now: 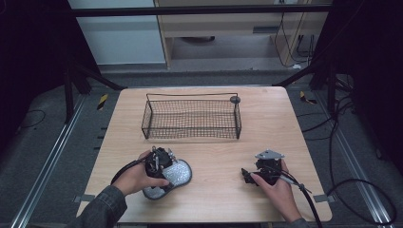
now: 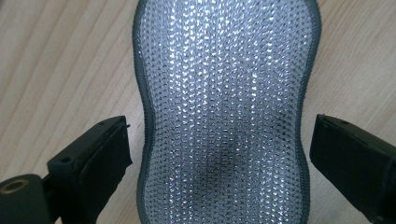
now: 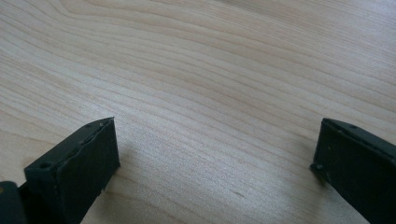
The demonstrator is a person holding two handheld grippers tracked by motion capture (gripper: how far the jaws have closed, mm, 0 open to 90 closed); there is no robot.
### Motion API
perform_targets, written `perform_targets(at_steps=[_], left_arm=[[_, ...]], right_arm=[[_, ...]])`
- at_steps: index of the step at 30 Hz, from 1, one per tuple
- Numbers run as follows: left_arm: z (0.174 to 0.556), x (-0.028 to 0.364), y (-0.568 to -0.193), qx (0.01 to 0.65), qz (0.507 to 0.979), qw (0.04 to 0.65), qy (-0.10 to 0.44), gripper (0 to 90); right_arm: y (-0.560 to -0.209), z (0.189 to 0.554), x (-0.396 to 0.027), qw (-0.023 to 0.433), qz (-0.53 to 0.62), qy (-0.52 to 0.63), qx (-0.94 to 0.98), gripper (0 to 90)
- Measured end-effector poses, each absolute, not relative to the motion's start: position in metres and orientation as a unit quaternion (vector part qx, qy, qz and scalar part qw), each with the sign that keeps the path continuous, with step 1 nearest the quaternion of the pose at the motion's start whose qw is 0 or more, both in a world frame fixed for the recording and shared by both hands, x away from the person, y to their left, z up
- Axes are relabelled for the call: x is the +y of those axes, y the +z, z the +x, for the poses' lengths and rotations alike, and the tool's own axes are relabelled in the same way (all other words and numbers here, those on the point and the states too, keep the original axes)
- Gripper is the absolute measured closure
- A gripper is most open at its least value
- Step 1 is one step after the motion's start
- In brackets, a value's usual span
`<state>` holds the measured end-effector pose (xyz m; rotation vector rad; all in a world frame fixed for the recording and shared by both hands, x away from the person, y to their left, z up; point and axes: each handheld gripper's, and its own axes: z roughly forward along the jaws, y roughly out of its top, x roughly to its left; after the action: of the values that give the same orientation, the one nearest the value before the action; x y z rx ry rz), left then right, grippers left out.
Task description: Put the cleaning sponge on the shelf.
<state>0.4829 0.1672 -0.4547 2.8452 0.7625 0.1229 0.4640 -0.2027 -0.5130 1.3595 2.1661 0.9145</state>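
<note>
The left gripper (image 2: 219,154) hangs wide open astride the waist of the silver scouring pad (image 2: 224,107), which lies flat on the table (image 1: 218,161). Closing too high could skate off, since the pad probably compresses. The right gripper (image 3: 217,158) rests open, holding nothing.

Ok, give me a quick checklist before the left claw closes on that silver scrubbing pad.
1. Left claw open: ok, jaws stand apart.
2. Silver scrubbing pad between the jaws at its narrow waist: ok.
3. Pad flat on the table: ok.
4. Jaws low enough to catch the pad's edges: cannot tell.
5. Right claw out of the way: ok, open over bare wood, apart from the pad.
6. Wire basket free to receive it: ok, looks empty.
</note>
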Motion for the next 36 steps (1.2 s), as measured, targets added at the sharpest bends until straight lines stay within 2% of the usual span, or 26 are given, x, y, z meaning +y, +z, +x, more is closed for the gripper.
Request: perform_targets(at_steps=[14, 36], left_arm=[[0.488, 0.170, -0.467, 0.276, 0.954, 0.108, 0.036, 2.8], [0.486, 0.169, -0.474, 0.270, 0.956, 0.115, 0.025, 2.7]], right_arm=[[-0.513, 0.464, -0.203, 0.209, 0.489, 0.330, 0.780, 0.4], [-0.513, 0.464, -0.203, 0.209, 0.486, 0.328, 0.783, 0.4]])
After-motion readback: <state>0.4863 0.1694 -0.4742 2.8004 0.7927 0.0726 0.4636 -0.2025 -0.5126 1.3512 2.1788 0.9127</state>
